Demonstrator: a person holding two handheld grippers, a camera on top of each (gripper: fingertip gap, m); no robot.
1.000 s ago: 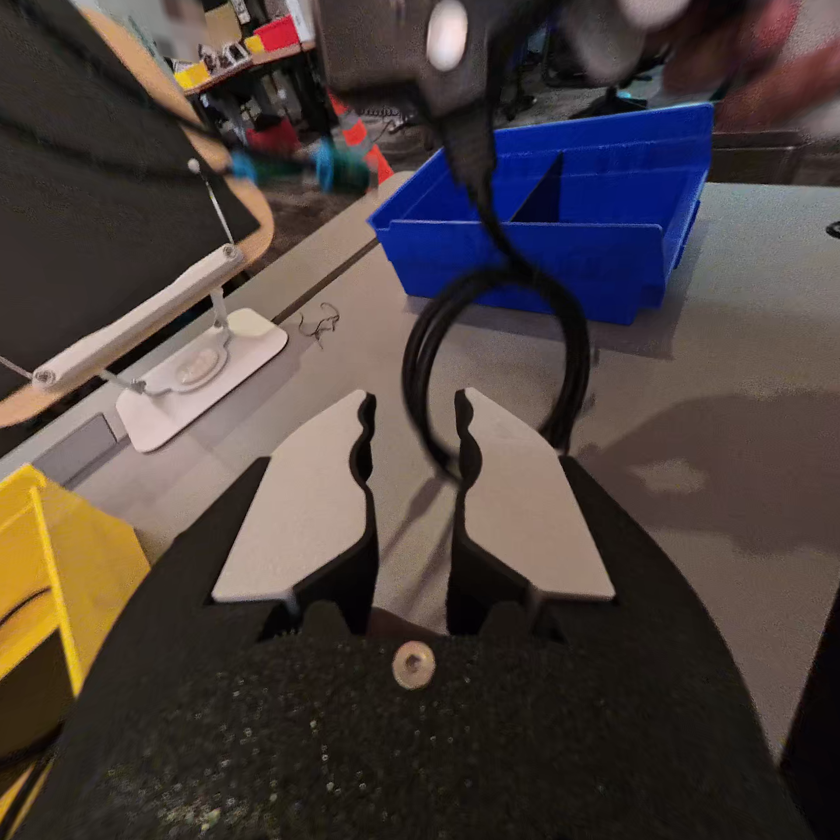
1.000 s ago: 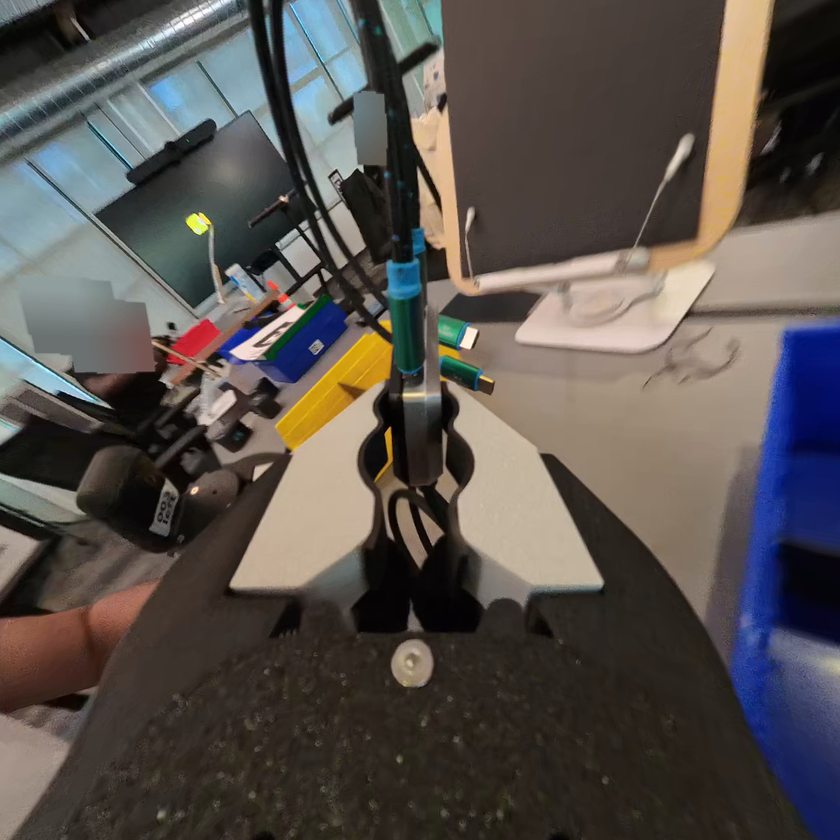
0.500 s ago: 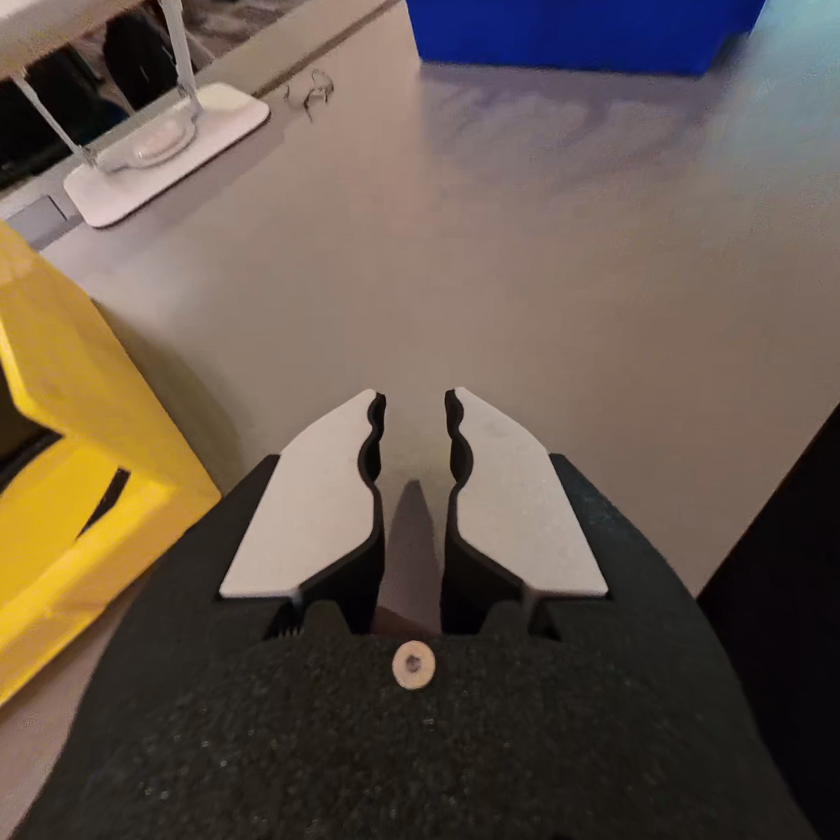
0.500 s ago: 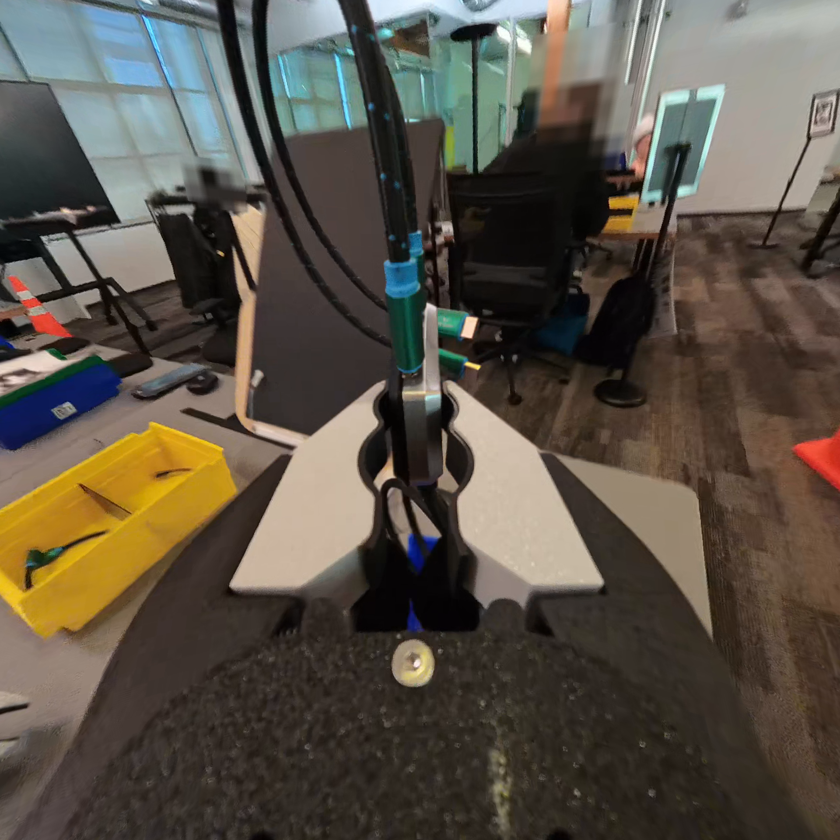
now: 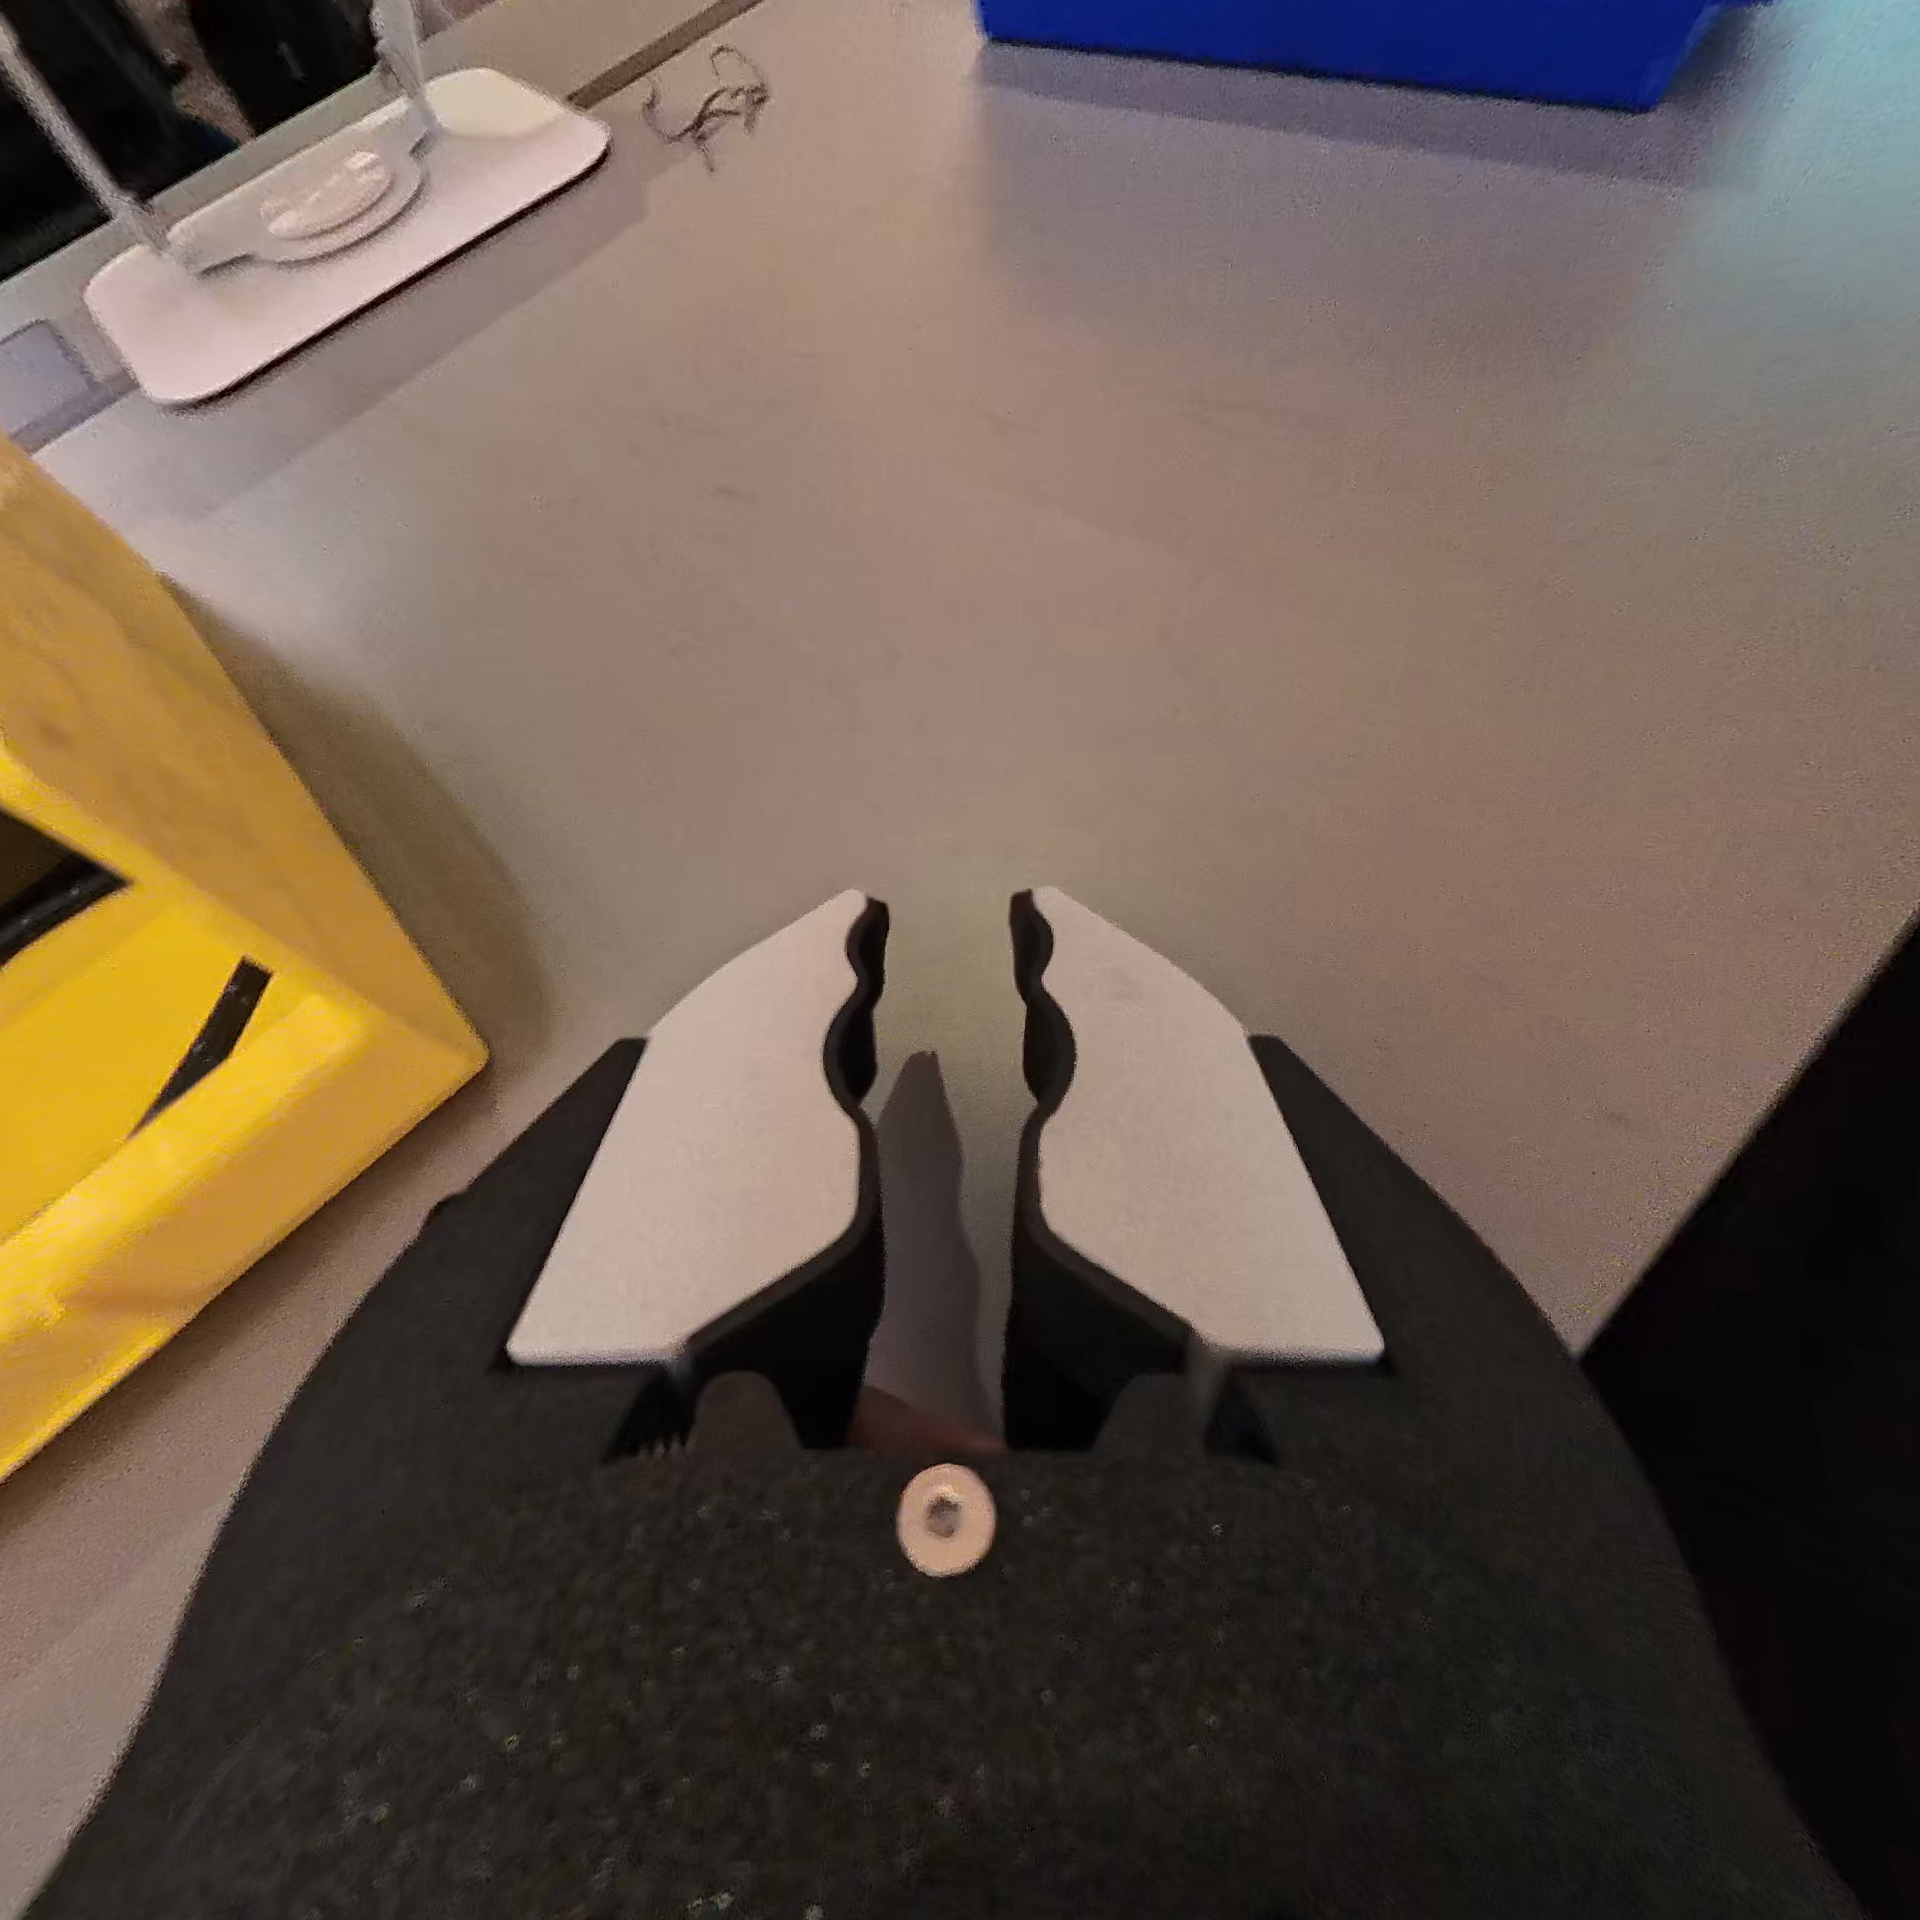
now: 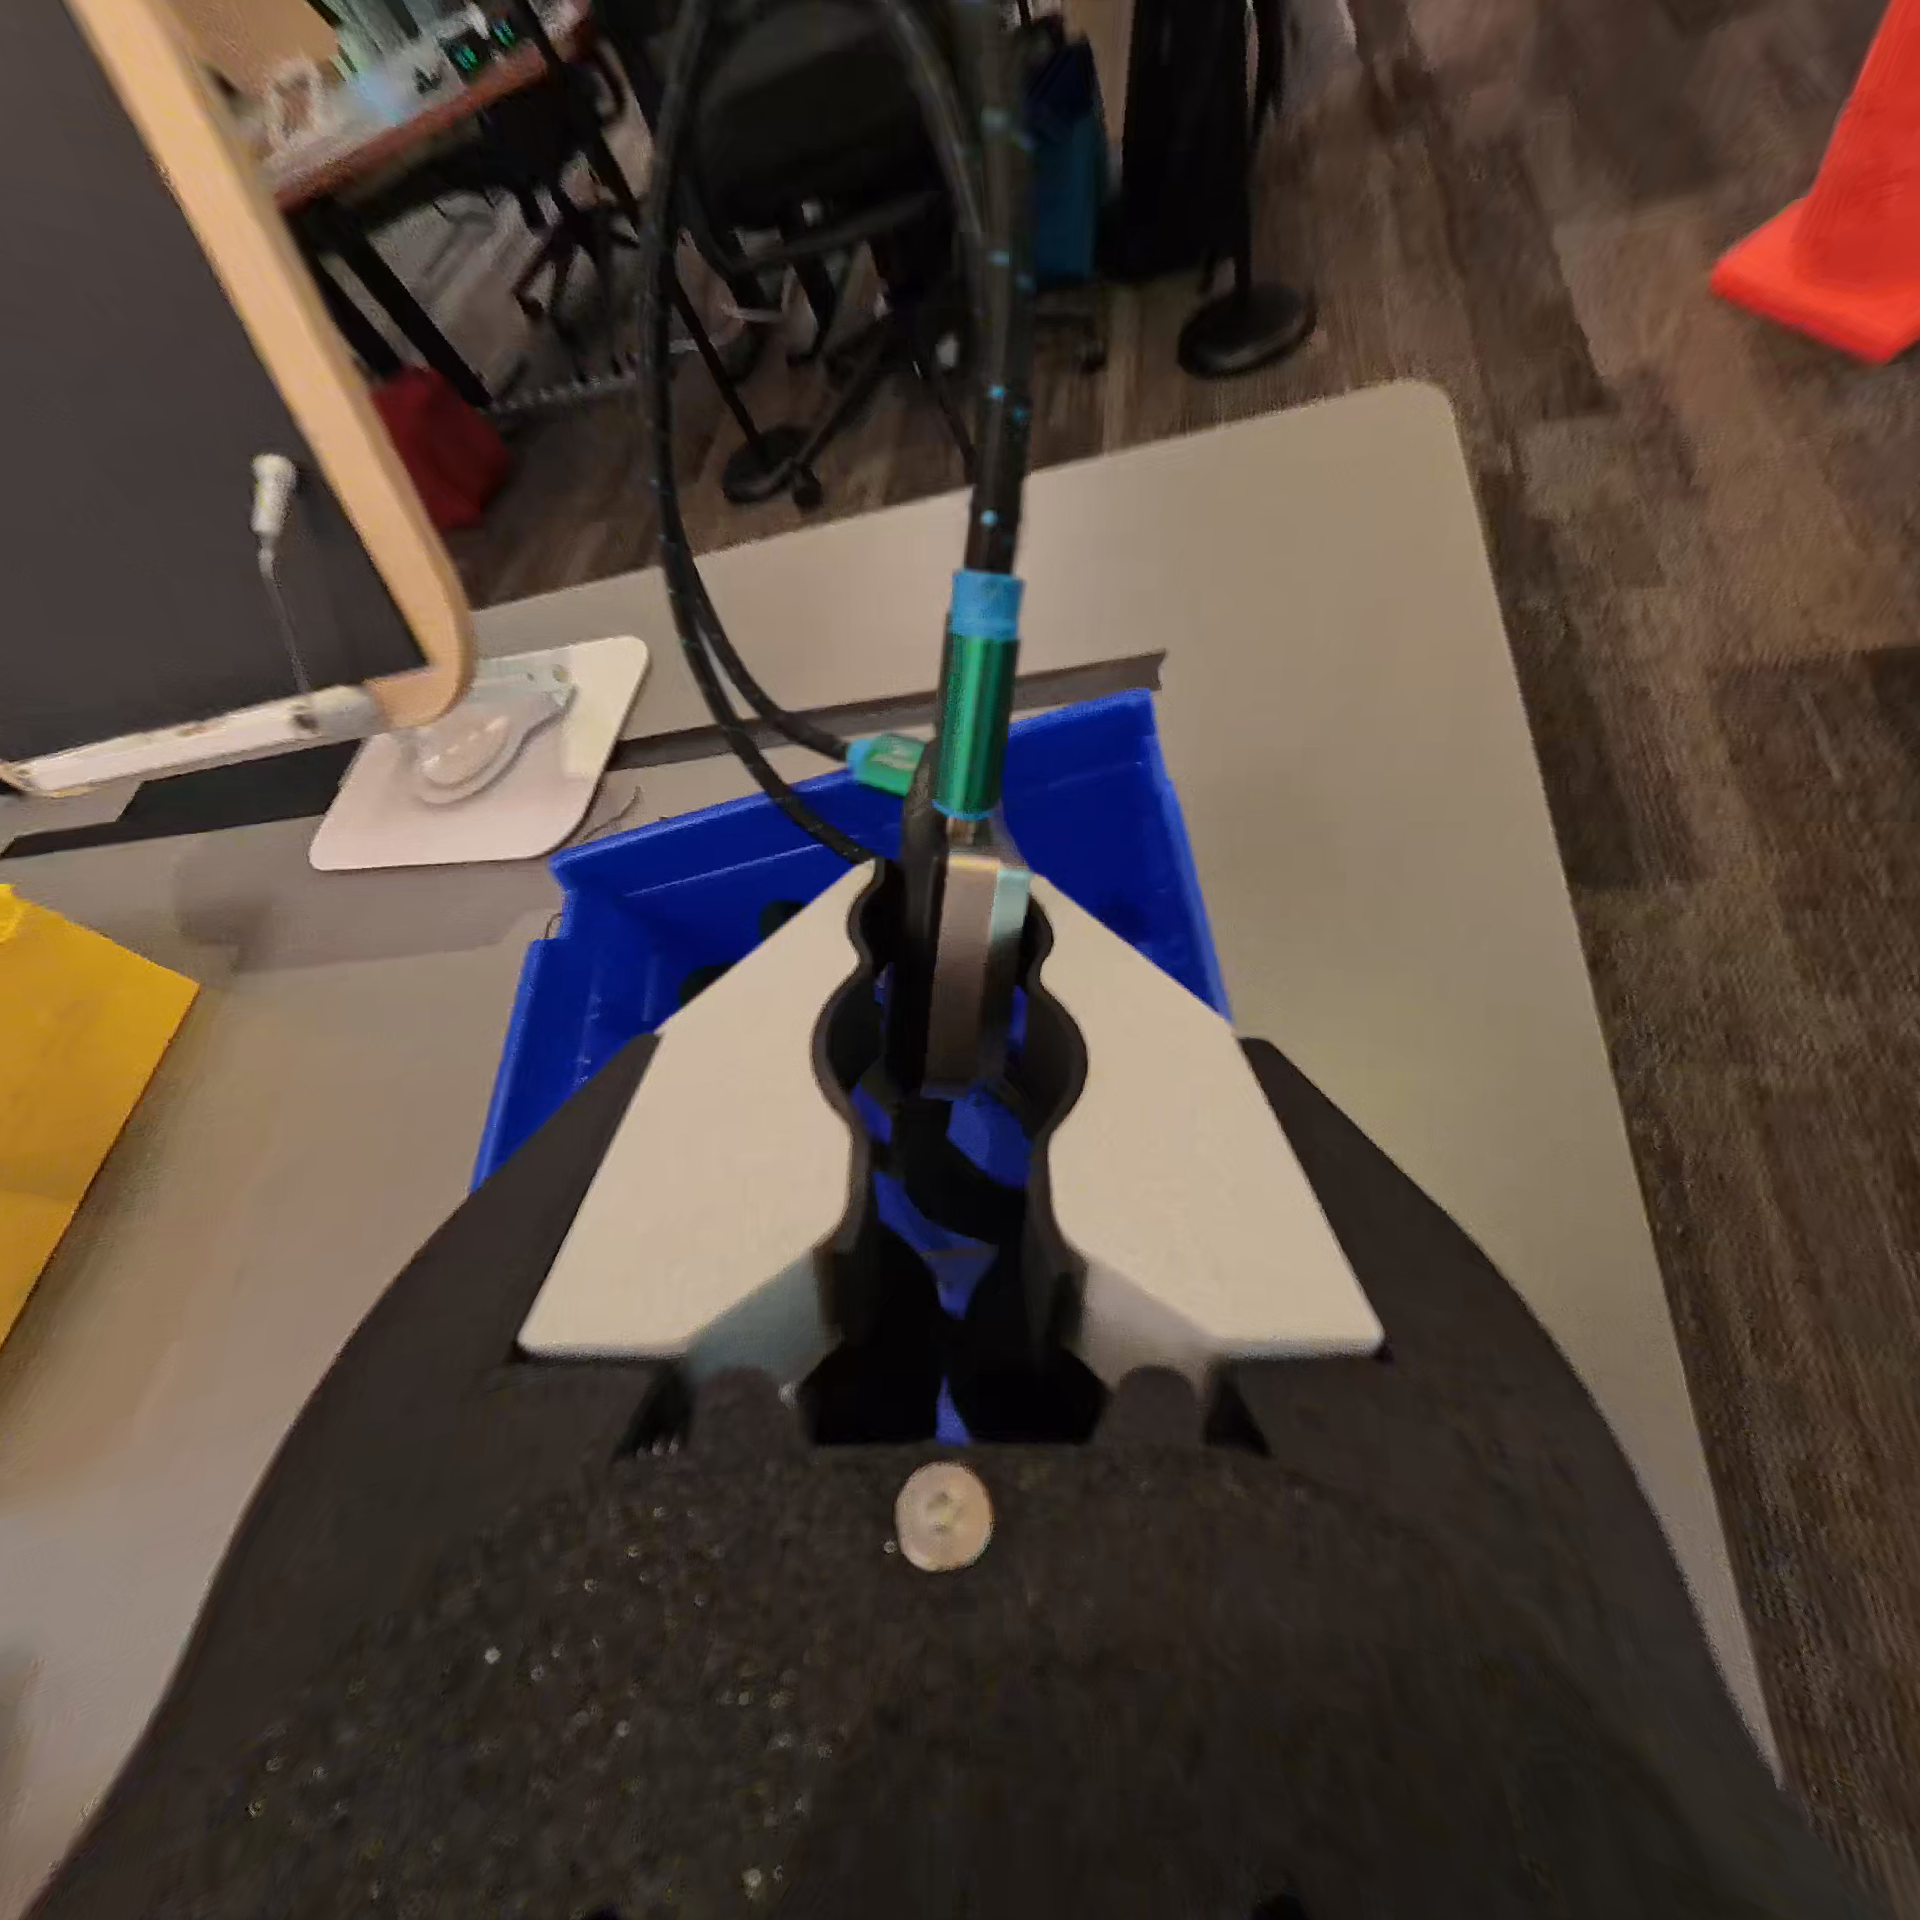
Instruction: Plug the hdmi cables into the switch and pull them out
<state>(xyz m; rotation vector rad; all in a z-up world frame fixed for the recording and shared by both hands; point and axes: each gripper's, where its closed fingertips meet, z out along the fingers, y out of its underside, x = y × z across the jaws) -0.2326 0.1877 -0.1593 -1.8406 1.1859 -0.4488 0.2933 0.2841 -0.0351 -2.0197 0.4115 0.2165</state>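
My right gripper [image 6: 951, 894] is shut on the slim grey HDMI switch [image 6: 971, 966] and holds it on edge above the blue bin [image 6: 1101, 790]. A green-sleeved HDMI plug [image 6: 977, 727] sits in the switch's far end, and its black braided cable [image 6: 1003, 416] runs up out of view. A second green plug [image 6: 883, 764] hangs loose just left of it on its own black cable. My left gripper [image 5: 948, 914] is open and empty, low over the bare grey table [image 5: 1143, 520]. No cable or switch shows in the left wrist view.
A yellow bin [image 5: 208, 1039] stands close on the left of my left gripper and also shows in the right wrist view [image 6: 73, 1060]. A white stand base [image 5: 343, 229] and a small wire tangle [image 5: 717, 99] lie further back. The table edge [image 5: 1714, 1174] runs close on the right. Some 55 cm of space lies between my two pairs of fingers.
My right gripper has swung down with the switch, from facing the room to hanging over the blue bin. My left gripper has tipped down toward the table; the cable loop has left its view.
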